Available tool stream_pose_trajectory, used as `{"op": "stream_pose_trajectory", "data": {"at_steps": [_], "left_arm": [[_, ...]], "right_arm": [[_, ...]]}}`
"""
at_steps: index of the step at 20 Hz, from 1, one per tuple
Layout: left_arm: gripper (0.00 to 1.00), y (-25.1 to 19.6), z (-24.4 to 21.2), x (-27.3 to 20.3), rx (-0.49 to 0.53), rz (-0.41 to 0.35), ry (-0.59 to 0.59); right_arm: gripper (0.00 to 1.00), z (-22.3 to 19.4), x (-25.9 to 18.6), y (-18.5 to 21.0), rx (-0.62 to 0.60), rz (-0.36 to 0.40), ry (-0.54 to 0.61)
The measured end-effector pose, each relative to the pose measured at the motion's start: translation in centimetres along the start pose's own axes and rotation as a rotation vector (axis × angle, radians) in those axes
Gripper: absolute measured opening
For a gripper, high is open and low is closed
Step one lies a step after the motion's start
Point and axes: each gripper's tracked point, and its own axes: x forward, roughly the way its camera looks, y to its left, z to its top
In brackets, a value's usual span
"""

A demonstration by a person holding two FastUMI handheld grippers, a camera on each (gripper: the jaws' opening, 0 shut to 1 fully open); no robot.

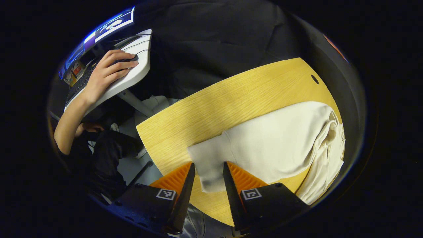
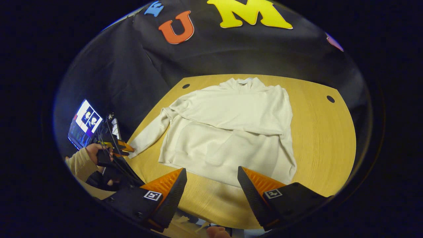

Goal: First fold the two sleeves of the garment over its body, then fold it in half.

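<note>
Left gripper (image 1: 209, 172) straddles a sleeve cuff (image 1: 206, 165); right gripper (image 2: 211, 178) open over the sweatshirt (image 2: 231, 132).

Recording booth: black cloth wall (image 2: 132, 76), wooden table (image 2: 324, 132), monitor (image 2: 84, 124) alongside.

One cream garment (image 2: 228, 129) with two sleeves: one folded across the body (image 2: 231, 115), one stretched out flat (image 2: 148, 134). One wooden surface (image 2: 324, 132) with two small round holes (image 2: 186, 86). Two grippers: left gripper (image 1: 208, 173), right gripper (image 2: 211, 180). One laptop screen (image 2: 84, 124). One white desk (image 1: 138, 66), one hand (image 1: 105, 71) on it.
</note>
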Motion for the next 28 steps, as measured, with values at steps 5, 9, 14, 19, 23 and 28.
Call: {"op": "stream_pose_trajectory", "data": {"at_steps": [5, 9, 14, 19, 23, 28], "left_arm": [[0.27, -0.9, -0.2, 0.1, -0.021, -0.017, 0.02], [0.09, -1.2, -0.2, 0.1, -0.005, 0.016, 0.012], [0.04, -2.0, -0.4, -0.3, 0.056, 0.059, 0.019], [0.03, -4.6, 0.2, -3.9, 0.08, 0.062, -0.018], [0.03, -10.3, 1.8, -8.5, 0.151, -0.019, -0.075], [0.04, -19.6, 3.3, -12.5, 0.262, -0.119, -0.156]], "right_arm": [[0.96, -0.9, -1.7, -3.7, 0.155, 0.011, -0.045], [0.92, -1.2, -3.4, -7.7, 0.258, 0.016, -0.08], [0.92, -1.3, -4.8, -11.2, 0.324, 0.016, -0.105], [0.95, -2.6, -5.0, -11.8, 0.3, 0.027, -0.077], [0.92, -3.0, -4.6, -11.6, 0.269, 0.048, -0.042], [0.95, -2.8, -4.4, -11.3, 0.259, 0.074, -0.022]]}}
